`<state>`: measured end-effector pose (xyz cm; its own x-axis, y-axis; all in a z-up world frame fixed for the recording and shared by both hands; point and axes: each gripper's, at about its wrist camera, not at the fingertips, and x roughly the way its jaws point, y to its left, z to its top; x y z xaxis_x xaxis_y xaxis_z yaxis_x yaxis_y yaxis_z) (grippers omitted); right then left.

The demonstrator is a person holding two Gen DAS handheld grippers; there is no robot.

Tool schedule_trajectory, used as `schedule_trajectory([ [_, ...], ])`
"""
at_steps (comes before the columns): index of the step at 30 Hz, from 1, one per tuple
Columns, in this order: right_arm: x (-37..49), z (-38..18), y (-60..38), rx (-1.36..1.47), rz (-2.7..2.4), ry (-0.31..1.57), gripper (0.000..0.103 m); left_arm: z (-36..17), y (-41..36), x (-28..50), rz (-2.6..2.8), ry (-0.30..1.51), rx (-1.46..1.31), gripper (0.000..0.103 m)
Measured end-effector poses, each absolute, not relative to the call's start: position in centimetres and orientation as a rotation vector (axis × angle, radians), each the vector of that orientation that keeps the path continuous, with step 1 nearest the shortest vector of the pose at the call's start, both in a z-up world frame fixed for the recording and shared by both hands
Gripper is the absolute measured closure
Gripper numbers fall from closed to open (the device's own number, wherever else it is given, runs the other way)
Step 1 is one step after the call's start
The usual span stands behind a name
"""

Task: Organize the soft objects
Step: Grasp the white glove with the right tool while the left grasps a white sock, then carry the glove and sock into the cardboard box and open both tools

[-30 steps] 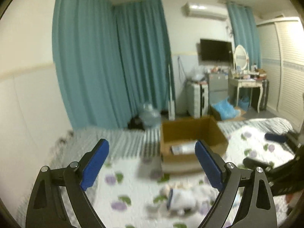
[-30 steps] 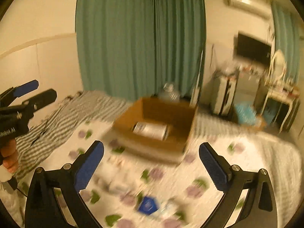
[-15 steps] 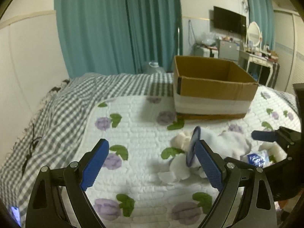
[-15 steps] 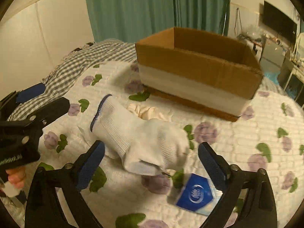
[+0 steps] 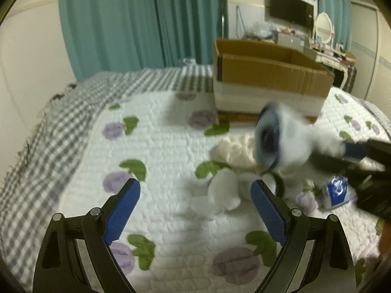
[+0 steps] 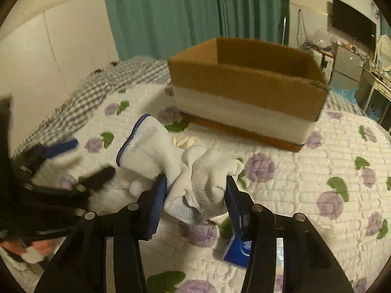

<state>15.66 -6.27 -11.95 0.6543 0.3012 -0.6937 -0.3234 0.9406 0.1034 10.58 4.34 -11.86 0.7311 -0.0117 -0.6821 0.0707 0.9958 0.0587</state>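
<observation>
- The right hand-held gripper is squeezing a white knit glove between its blue pads, with the cuff sticking up to its left.
- The left hand-held gripper is hovering wide apart over the bed quilt, holding nothing.
- A cardboard box is sitting beyond the right hand-held gripper.
- A small blue packet is lying under its right finger.

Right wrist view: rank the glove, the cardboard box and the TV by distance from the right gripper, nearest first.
1. Glove: clamped in the right gripper.
2. Cardboard box: ahead on the quilt, open top.
3. TV: far right, on the back wall.
</observation>
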Motion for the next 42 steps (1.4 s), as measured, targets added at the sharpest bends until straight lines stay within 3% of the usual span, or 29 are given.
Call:
schedule_trajectory([
  [12, 16.0, -10.0, -10.0, 0.029, 0.271, 0.743, 0.056, -15.3, 3.8, 13.3, -0.063, 0.822, 0.087, 0.012],
  [17, 15.7, -10.1, -10.3, 0.019, 0.265, 0.744, 0.056, -16.5, 2.5, 13.5, -0.133, 0.862, 0.126, 0.054],
  [20, 15.6, -10.0, -10.2, 0.018, 0.266, 0.741, 0.056, -16.3, 2.2, 13.2, -0.165, 0.852, 0.134, 0.069],
  [30, 14.9, -8.4, -11.4, 0.043, 0.263, 0.698, 0.056, -12.3, 3.0, 10.8, -0.191, 0.734, 0.069, 0.071],
  [42, 17.7, -0.8, -13.0, 0.001, 0.214, 0.548, 0.056, -1.2, 0.8, 11.6, -0.229, 0.515, 0.145, 0.071],
])
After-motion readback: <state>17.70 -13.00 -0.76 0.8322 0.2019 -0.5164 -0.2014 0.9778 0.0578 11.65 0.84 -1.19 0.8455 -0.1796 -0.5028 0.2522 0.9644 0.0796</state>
